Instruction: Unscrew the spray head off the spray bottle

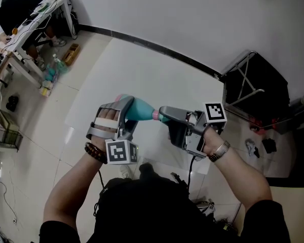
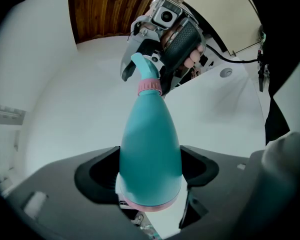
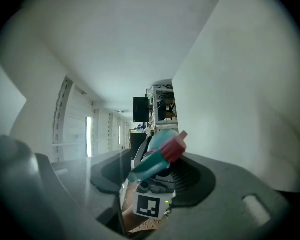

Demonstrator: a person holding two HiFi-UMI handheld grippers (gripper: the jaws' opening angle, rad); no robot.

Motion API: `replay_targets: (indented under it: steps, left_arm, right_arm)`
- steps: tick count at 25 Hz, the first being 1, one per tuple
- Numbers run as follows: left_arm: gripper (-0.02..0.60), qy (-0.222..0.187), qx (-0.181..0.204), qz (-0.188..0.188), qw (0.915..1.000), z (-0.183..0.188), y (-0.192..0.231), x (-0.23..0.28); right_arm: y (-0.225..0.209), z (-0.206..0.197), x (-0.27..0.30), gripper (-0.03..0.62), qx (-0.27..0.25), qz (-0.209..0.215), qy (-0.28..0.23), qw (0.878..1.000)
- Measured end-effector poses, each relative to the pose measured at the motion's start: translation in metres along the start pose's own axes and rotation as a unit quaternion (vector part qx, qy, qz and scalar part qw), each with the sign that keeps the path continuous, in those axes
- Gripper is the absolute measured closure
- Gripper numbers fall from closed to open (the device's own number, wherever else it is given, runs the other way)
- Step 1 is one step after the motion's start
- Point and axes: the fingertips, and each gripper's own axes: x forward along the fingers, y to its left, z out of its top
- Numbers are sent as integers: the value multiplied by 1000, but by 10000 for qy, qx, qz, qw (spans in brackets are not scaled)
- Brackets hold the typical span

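spray bottle is up in mid-air, roughly level, between both tongs: left gripper clamps the fat teal body near its base, right gripper is closed on the spray head. pink collar looks seated flush on the neck, no gap visible, so i'd judge the unscrewing barely begun if at all; the turns and the pull-off are all left.

spray head mostly hidden, desk clutter too sm.
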Motion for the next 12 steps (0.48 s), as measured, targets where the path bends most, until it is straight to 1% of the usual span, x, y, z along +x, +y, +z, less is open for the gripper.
replay_targets:
  steps: [3,5,8,12]
  left_arm:
    - [195,-31,99,-30,9999,9,-2,2]
    - [195,-23,126,-65,9999,13,-3,4]
    - [195,11,119,-107,9999,12,-5,4]
    - [195,30,167,-197,9997,12,-14,2]
  right_arm:
    - [-1,-3,4,364,-110,-154,146,9997]
    - [-5,-5,4,366,-253,-365,258,9987]
    - [-13,-8,3,442,-545,-699,408,9952]
    - [-21,-12,-1,459,-1010,-1076,613,9872]
